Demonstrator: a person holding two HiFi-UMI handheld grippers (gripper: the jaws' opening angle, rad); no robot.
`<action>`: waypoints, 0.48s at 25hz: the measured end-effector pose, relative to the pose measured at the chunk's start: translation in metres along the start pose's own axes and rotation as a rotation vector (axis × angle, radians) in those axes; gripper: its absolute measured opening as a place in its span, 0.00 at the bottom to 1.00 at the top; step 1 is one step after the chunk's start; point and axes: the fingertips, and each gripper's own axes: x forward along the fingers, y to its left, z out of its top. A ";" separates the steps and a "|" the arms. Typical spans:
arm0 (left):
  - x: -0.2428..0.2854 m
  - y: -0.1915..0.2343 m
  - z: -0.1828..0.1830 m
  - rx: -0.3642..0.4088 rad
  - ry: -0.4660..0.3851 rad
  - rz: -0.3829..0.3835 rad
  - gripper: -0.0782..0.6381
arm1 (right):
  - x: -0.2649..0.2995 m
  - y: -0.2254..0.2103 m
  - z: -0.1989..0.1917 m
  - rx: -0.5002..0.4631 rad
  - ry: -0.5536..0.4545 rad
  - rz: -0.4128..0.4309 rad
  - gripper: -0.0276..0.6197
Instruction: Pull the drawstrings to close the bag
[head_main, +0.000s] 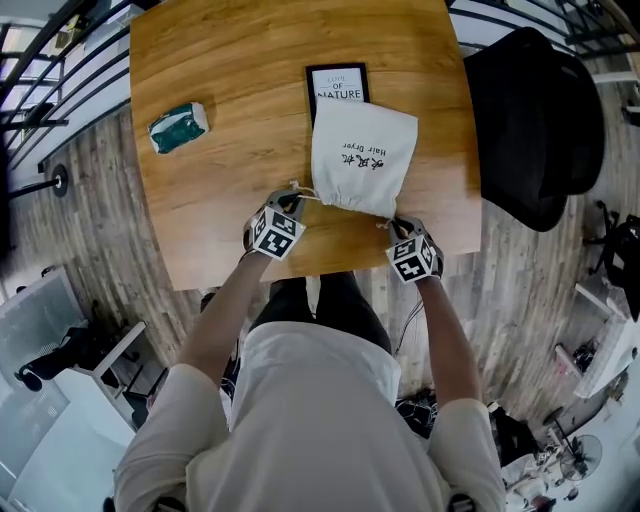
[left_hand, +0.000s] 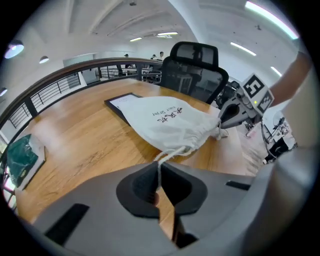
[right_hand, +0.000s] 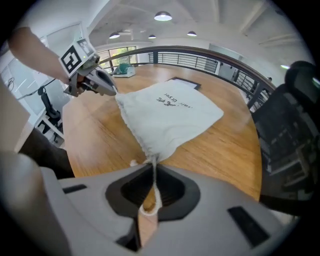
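Note:
A white drawstring bag (head_main: 362, 155) with dark print lies on the wooden table (head_main: 220, 200), its gathered mouth toward me. My left gripper (head_main: 291, 198) is at the mouth's left corner, and in the left gripper view its jaws (left_hand: 159, 169) are shut on the white left drawstring (left_hand: 168, 155). At the right corner my right gripper (head_main: 399, 226) is shut on the right drawstring (right_hand: 151, 176), whose loop shows between the pads. The bag (right_hand: 169, 114) stretches between the two grippers. Each gripper shows in the other's view: the right one (left_hand: 231, 114) and the left one (right_hand: 102, 84).
A black-framed book (head_main: 337, 80) lies under the bag's far end. A green packet (head_main: 178, 127) sits at the table's left. A black office chair (head_main: 535, 115) stands off the table's right side. The table's near edge (head_main: 330, 268) runs just under the grippers.

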 end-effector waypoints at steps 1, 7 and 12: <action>-0.008 -0.001 0.005 -0.013 -0.026 0.011 0.10 | -0.007 -0.002 0.003 0.027 -0.008 -0.007 0.08; -0.058 0.010 0.036 -0.107 -0.173 0.075 0.10 | -0.047 -0.014 0.027 0.090 -0.072 -0.029 0.08; -0.110 0.026 0.061 -0.133 -0.304 0.105 0.10 | -0.079 -0.026 0.070 0.143 -0.197 -0.073 0.06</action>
